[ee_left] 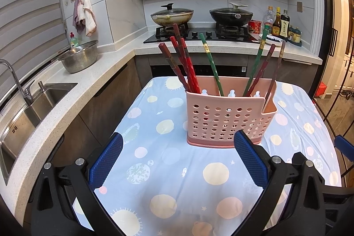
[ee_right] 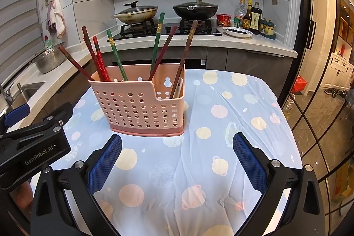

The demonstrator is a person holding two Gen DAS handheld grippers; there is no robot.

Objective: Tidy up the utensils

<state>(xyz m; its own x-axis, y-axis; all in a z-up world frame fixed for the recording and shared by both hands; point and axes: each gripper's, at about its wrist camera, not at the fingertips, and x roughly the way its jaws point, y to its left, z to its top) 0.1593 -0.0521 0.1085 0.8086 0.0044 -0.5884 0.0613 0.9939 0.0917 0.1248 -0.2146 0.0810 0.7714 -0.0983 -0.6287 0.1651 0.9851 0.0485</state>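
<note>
**Chopsticks loose in the caddy, both grippers empty**

The pink perforated plastic utensil caddy (ee_left: 230, 116) stands upright on the surface covered by a pale blue cloth printed with planets and suns (ee_left: 168, 169). Inside it lean long lacquered chopsticks: a cluster of red and dark red ones (ee_left: 185, 68) at one end, 2 green ones (ee_left: 211, 63) spread apart, and brownish ones (ee_left: 276, 68) near the notched end. A pale utensil handle (ee_right: 178, 89) sits low in the notched compartment.

The left gripper (ee_left: 178, 160) hovers just short of the caddy, jaws spread wide, holding nothing. The right gripper (ee_right: 177, 160) is likewise open and empty, beside the caddy's notched end.

The risk, as I judge it: the caddy looks light and the sticks splay outward, so a reach that catches one could tip it. The smooth, thin sticks may also slip or twist between the pads.
</note>
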